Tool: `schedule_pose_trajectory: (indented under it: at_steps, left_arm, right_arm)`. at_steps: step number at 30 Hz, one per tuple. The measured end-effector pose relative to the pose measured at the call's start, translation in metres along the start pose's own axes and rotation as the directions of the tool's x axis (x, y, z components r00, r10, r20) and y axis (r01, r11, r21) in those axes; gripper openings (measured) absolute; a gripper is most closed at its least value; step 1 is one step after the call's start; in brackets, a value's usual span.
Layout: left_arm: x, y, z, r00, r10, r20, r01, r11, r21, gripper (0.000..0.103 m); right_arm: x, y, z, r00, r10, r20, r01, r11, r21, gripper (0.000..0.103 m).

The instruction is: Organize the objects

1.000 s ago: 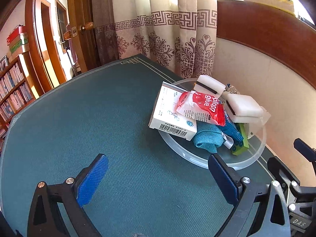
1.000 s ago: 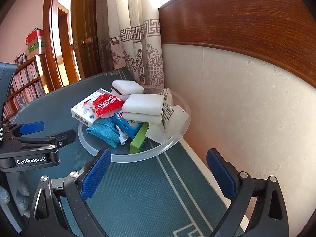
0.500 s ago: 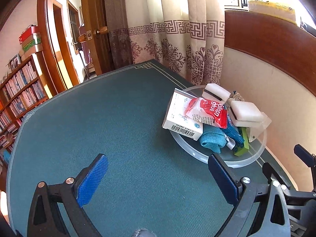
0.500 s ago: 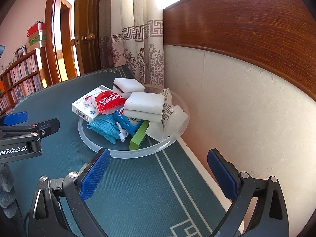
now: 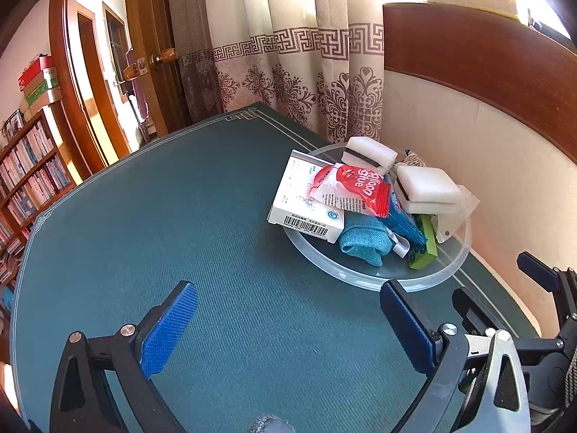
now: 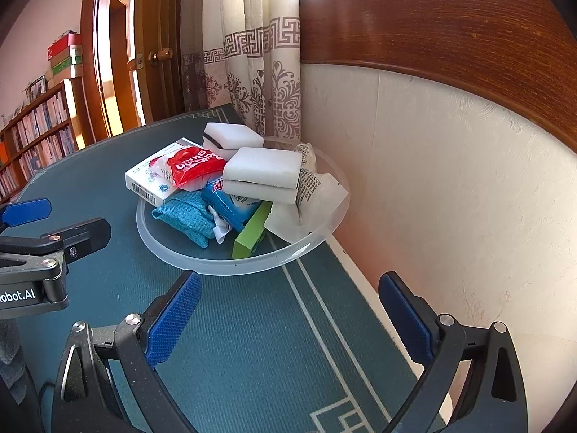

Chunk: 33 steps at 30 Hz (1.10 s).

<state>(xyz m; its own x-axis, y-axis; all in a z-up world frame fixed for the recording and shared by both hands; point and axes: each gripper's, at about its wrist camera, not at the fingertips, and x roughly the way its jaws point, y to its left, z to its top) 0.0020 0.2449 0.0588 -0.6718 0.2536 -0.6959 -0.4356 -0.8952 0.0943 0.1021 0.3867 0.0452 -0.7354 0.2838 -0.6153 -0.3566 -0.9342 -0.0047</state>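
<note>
Where the left wrist camera looked over the teal table (image 5: pixel 180 216), the left gripper (image 5: pixel 288 321) hung with its jaws apart and empty. One clear round dish (image 5: pixel 364 278) sat near the wall, holding two white sponges (image 5: pixel 427 186), one white box (image 5: pixel 306 198) with a barcode, one red packet (image 5: pixel 357 189) whose print partly read "glue", and one teal cloth (image 5: pixel 364 240).

From the right wrist camera, the right gripper (image 6: pixel 290 312) was likewise spread and empty, short of the dish (image 6: pixel 230 263). One green block (image 6: pixel 250 232) lay inside. The left gripper's (image 6: pixel 39 238) body read "obot.AI".

A lived-in home room — patterned curtains (image 5: pixel 310 72), a wooden door (image 5: pixel 151 54), crowded bookshelves (image 5: pixel 29 180) — around a green-clothed table (image 5: pixel 180 216).
</note>
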Motion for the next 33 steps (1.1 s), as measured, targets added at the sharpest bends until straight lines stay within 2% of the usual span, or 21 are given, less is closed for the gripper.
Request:
schedule_pose_trajectory:
  at_steps: [6,33]
  left_arm:
    - [0.001,-0.005,-0.001,0.999,-0.046,-0.019,0.046,0.999,0.003,0.103]
    - [0.007,-0.02,-0.001,0.997,-0.065,-0.052,0.067,0.997,0.044,0.103]
  right_arm:
    - [0.002,-0.001,-0.002,1.0,0.002,-0.004,-0.002,1.0,0.002,0.099]
    - [0.009,-0.007,-0.009,1.0,0.01,-0.026,-0.01,1.0,0.028,0.099]
